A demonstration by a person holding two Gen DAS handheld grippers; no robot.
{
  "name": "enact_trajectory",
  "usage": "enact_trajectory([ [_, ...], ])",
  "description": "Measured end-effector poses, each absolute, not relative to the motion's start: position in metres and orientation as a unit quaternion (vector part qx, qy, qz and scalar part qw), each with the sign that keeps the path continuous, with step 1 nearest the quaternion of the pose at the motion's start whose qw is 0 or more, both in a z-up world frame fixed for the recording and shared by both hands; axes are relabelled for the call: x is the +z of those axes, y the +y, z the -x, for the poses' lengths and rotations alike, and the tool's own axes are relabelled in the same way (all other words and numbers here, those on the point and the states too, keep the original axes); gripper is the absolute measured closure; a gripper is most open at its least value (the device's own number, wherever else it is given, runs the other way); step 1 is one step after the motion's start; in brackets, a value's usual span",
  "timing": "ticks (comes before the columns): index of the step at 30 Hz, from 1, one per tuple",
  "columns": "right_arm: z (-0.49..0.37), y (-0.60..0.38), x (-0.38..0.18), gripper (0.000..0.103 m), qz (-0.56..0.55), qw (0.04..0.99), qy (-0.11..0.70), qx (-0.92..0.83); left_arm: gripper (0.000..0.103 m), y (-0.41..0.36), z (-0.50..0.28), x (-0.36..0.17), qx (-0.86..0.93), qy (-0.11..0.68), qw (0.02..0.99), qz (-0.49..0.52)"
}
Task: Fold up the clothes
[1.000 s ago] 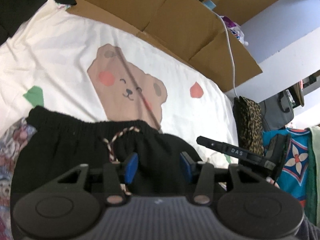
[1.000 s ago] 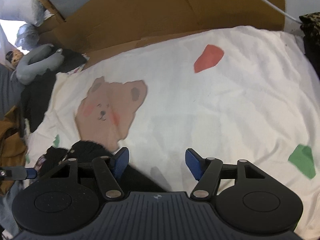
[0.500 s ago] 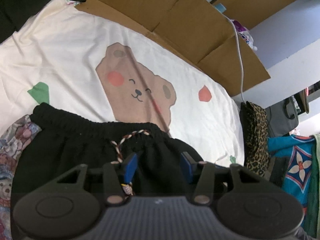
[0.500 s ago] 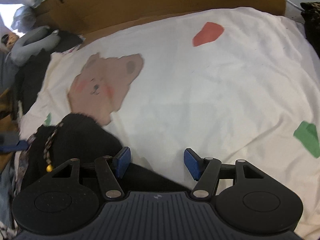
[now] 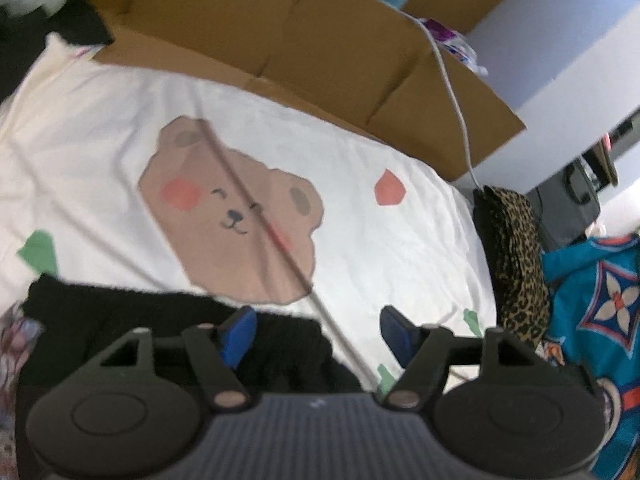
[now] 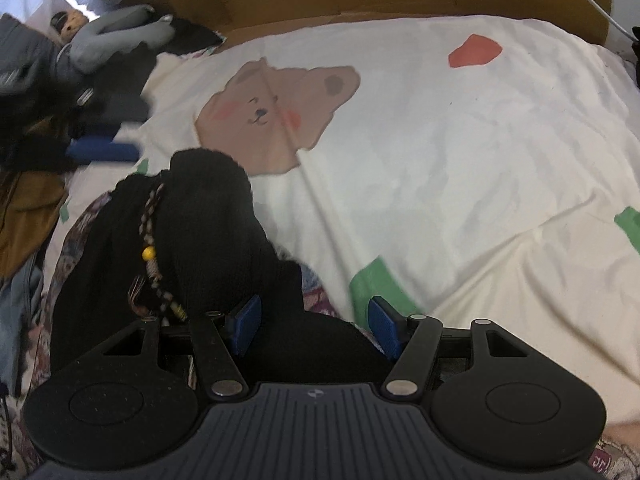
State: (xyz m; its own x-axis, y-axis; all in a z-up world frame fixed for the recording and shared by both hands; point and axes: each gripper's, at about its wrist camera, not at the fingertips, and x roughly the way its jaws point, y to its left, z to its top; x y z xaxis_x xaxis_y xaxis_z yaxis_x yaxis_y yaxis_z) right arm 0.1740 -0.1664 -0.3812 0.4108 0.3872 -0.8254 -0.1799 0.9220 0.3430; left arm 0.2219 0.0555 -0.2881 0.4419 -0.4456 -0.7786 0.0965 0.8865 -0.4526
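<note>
Presently one black garment, knit with an elastic waistband and a braided drawstring carrying one yellow bead, lies bunched at the near edge of the bed, on the cream bedsheet printed with one bear face. Both claws angle down over it, which suits a pinch at the cloth's edge. Left claw: jaws opening, two blue pads well apart; black cloth sits beside and under the left pad only, no pad pressing it, so I read it as released. Right claw: jaws parted and steady, black fabric lying in the gap but clear of both pads as far as I can see; likewise not grasping. Judgement: the garment is heaped rather than flat because neither claw tensions it; the next fold likely needs fresh grips on the waistband corners. A patterned cloth shows under the garment's left side; whether it is a second item to fold I cannot tell. Count on the sheet, right view: one red patch, two green patches in full view plus small slivers. Flattened cardboard lines the far side of the bed, apparently as a backstop; one white cable crosses it. One leopard-print item lies at the bed's right edge.
</note>
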Motion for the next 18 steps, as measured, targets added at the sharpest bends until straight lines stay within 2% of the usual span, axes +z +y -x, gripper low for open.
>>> enact_trajectory([
  [4, -0.157, -0.16, -0.381, 0.04, -0.097, 0.833, 0.515, 0.178, 0.025, 0.038, -0.227, -0.289, -0.186, 0.498, 0.835, 0.143],
  [9, -0.142, -0.155, -0.379, 0.04, -0.087, 0.835, 0.511, 0.185, 0.025, 0.013, -0.226, -0.308, -0.211, 0.52, 0.824, 0.079],
  [15, -0.136, -0.153, -0.379, 0.039, -0.088, 0.835, 0.51, 0.185, 0.027, 0.002, -0.218, -0.337, -0.203, 0.561, 0.803, 0.014],
  [18, -0.134, -0.153, -0.378, 0.039, -0.083, 0.835, 0.51, 0.19, 0.033, 0.009, -0.21, -0.346, -0.188, 0.587, 0.787, 0.008],
])
